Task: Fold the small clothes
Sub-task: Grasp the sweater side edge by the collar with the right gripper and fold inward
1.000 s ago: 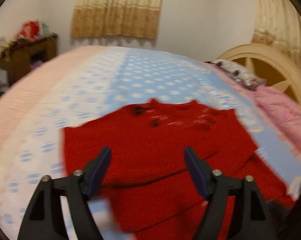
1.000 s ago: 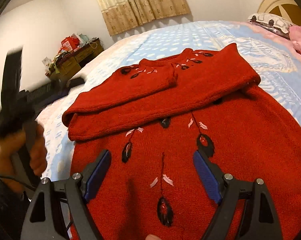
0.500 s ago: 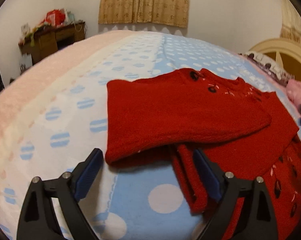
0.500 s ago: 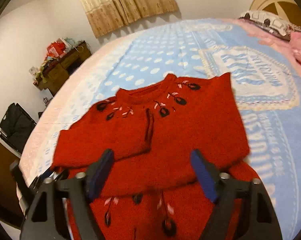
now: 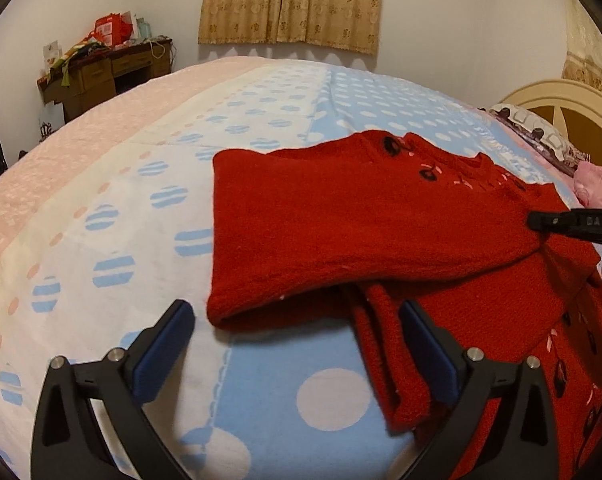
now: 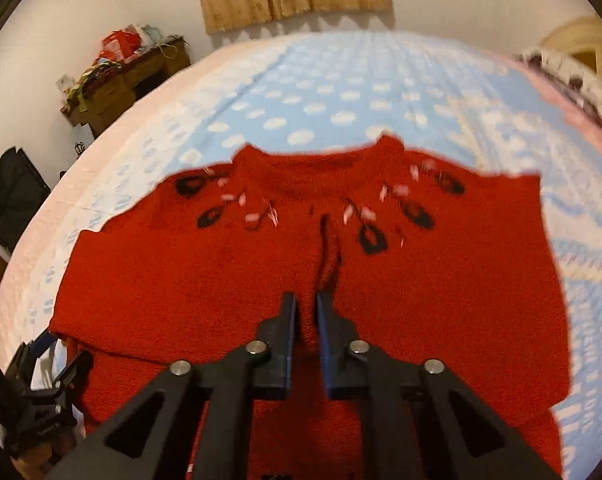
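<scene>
A red knit sweater (image 5: 381,232) (image 6: 441,300) with black and pink leaf marks lies on the bed, both sleeves folded across its chest. My left gripper (image 5: 295,312) hovers at the sweater's folded left edge. Its jaws are opening and nothing is gripped; the sleeve fold and a hanging cuff lie in front of them. It also shows low at the left of the right wrist view as the left gripper (image 6: 41,380). My right gripper (image 6: 307,300) (image 5: 537,220) is shut at mid-chest where the two sleeve ends meet, with a ridge of knit pinched in its narrow gap.
The bedspread (image 5: 261,128) is blue with white dots, then white and pink toward the left. Pillows (image 5: 541,140) and a cream headboard (image 5: 557,96) lie at the right. A cluttered wooden desk (image 5: 109,68) and a black bag (image 6: 13,196) stand beyond the bed's left side.
The right gripper travelled up the sweater to mid-chest and went from wide open to shut. The left gripper sank to the folded left edge, then stayed still while its jaws widened.
</scene>
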{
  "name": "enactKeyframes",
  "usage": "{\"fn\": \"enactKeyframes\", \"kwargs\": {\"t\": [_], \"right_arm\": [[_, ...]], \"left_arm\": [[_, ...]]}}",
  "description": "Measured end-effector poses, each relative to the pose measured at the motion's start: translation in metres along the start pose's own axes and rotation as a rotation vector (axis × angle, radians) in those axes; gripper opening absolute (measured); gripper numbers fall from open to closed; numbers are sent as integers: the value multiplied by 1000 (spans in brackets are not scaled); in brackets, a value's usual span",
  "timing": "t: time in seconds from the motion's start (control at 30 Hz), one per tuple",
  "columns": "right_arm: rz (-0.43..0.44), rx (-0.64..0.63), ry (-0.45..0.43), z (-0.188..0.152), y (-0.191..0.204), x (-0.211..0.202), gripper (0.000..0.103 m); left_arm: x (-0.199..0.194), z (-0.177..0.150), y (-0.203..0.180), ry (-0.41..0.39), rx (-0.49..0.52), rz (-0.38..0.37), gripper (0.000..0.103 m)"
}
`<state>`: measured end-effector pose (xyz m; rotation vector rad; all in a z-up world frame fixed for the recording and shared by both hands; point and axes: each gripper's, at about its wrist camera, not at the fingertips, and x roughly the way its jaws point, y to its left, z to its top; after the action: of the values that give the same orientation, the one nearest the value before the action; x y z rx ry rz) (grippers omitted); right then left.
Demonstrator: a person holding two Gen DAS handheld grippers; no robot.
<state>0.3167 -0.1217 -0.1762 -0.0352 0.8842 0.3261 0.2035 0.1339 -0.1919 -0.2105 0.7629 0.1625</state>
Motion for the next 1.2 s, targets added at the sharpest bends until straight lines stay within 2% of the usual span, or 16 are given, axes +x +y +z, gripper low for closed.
{"fn": "enactKeyframes", "kwargs": {"t": [0.17,0.23,0.33,0.43,0.7,1.2], "right_arm": [[-16,-39,-83,1,1,-24,9],[-31,-53,-106,1,0,-29,9],[-47,-39,-128,1,-8,-36,8],[-62,-9,-141,3,-21,-42,8],[-102,28,-150,7,-55,-54,8],[-159,92,-114,-18,-104,-55,7]], "left_arm": [[-6,-2,11,-39,-65,-33,103],[-4,-1,13,-32,-86,-38,103],[-2,0,9,-20,-70,-11,103],[-2,1,13,-22,-96,-14,103],[-2,0,14,-24,-98,-6,103],[-2,0,13,-19,-83,10,103]]}}
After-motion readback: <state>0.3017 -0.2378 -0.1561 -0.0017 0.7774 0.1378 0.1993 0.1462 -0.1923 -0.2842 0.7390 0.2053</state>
